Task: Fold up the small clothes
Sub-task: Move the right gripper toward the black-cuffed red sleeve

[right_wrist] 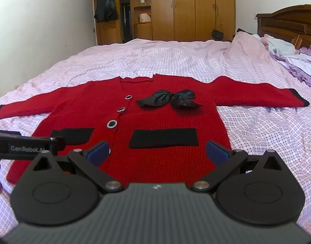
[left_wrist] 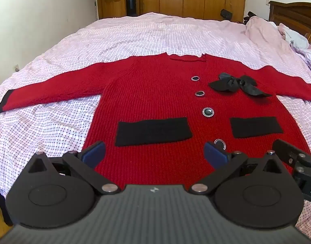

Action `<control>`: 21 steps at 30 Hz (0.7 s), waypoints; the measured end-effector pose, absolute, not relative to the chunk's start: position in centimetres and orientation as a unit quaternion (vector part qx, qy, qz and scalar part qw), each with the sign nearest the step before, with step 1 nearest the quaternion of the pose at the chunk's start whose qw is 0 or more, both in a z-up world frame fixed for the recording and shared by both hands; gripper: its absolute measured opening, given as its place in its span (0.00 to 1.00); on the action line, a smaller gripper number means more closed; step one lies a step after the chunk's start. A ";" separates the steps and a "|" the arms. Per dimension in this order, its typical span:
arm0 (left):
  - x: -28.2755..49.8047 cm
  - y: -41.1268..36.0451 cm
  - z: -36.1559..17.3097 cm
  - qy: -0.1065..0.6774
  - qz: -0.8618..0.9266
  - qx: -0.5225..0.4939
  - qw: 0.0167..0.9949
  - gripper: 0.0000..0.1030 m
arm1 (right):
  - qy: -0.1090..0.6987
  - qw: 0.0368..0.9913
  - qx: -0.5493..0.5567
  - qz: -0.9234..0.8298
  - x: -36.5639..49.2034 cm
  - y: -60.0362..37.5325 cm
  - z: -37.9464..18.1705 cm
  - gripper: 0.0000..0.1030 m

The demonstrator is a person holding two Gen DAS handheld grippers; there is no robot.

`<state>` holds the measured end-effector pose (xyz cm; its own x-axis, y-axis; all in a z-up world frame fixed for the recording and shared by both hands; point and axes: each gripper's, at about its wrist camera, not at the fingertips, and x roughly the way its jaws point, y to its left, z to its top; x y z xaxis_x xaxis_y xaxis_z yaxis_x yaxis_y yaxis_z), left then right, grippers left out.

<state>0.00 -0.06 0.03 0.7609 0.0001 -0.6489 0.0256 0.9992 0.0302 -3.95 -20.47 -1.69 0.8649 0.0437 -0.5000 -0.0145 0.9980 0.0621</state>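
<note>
Wall: plain white, along the left side of the room.
Bed (left_wrist: 135,32): covered by a pink checked sheet, wrinkled around the garment.
Left sleeve (left_wrist: 53,91): stretched out flat toward the left, black cuff at its end.
Left claw (left_wrist: 154,152): spread wide, blue pads apart, gripping nothing; low over the bottom hem of the cardigan.
Cardigan (left_wrist: 155,93): red knit, lying flat and front-up on the bed, both sleeves spread, neckline toward the far side.
Pockets (left_wrist: 153,131): two black rectangles, one on each side of the button row.
Buttons (left_wrist: 207,112): four dark ones with sparkly rims, running down the middle; the lowest sits just beside the left claw's right pad.
Bow (left_wrist: 236,85): black, crumpled, resting on the chest to the right of the buttons.
Right claw (right_wrist: 157,152): spread wide, holding nothing; near the hem on the right half of the cardigan, beside the left claw.
Wardrobe (right_wrist: 188,8): wooden, beyond the foot of the bed.
Headboard (right_wrist: 287,24): dark wood, far right, with pillows and loose bedding heaped in front.
</note>
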 end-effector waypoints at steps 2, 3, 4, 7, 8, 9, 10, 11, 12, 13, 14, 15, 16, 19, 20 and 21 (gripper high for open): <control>0.0 -0.2 0.1 0.345 -0.008 0.021 0.938 1.00 | 0.259 0.965 0.029 0.016 -3.8 -20.6 -1.6 1.00; 0.0 -0.3 0.1 0.345 -0.008 0.022 0.938 1.00 | 0.258 0.965 0.030 0.016 -3.8 -20.6 -1.6 1.00; 0.1 -0.4 0.1 0.346 -0.009 0.025 0.938 1.00 | 0.258 0.965 0.030 0.016 -3.8 -20.6 -1.7 1.00; 0.1 -0.6 0.0 0.348 -0.008 0.030 0.937 1.00 | 0.258 0.965 0.032 0.015 -3.6 -20.8 -1.7 1.00; 0.0 -0.6 0.0 0.349 -0.008 0.029 0.937 1.00 | 0.259 0.965 0.033 0.015 -3.5 -20.8 -1.6 1.00; -0.1 -0.7 0.0 0.350 -0.008 0.029 0.936 1.00 | 0.260 0.965 0.035 0.016 -3.4 -20.8 -1.6 1.00; -0.1 -0.7 0.1 0.350 -0.009 0.027 0.936 1.00 | 0.261 0.965 0.036 0.017 -3.3 -20.8 -1.6 1.00; 0.2 -0.4 0.1 0.350 -0.012 0.024 0.936 1.00 | 0.261 0.964 0.038 0.018 -3.3 -20.8 -1.6 1.00; 0.2 -0.4 0.1 0.351 -0.014 0.025 0.936 1.00 | 0.261 0.964 0.038 0.018 -3.2 -20.8 -1.6 1.00; 0.2 -0.4 0.1 0.351 -0.014 0.027 0.936 1.00 | 0.261 0.964 0.037 0.019 -3.2 -20.8 -1.6 1.00; 0.2 -0.4 0.1 0.351 -0.015 0.029 0.936 1.00 | 0.260 0.965 0.036 0.019 -3.2 -20.8 -1.6 1.00; 0.2 -0.4 0.1 0.351 -0.015 0.030 0.936 1.00 | 0.260 0.965 0.035 0.019 -3.2 -20.8 -1.6 1.00; 0.1 -0.4 0.1 0.349 -0.016 0.031 0.937 1.00 | 0.260 0.965 0.034 0.020 -3.3 -20.7 -1.6 1.00; 0.0 -0.5 0.1 0.347 -0.015 0.032 0.937 1.00 | 0.259 0.965 0.034 0.022 -3.2 -20.7 -1.5 1.00; 0.0 -0.6 0.1 0.348 -0.014 0.034 0.937 1.00 | 0.259 0.965 0.034 0.022 -3.2 -20.8 -1.5 1.00; 0.0 -0.5 0.1 0.351 -0.013 0.035 0.936 1.00 | 0.259 0.965 0.033 0.022 -3.2 -20.7 -1.5 1.00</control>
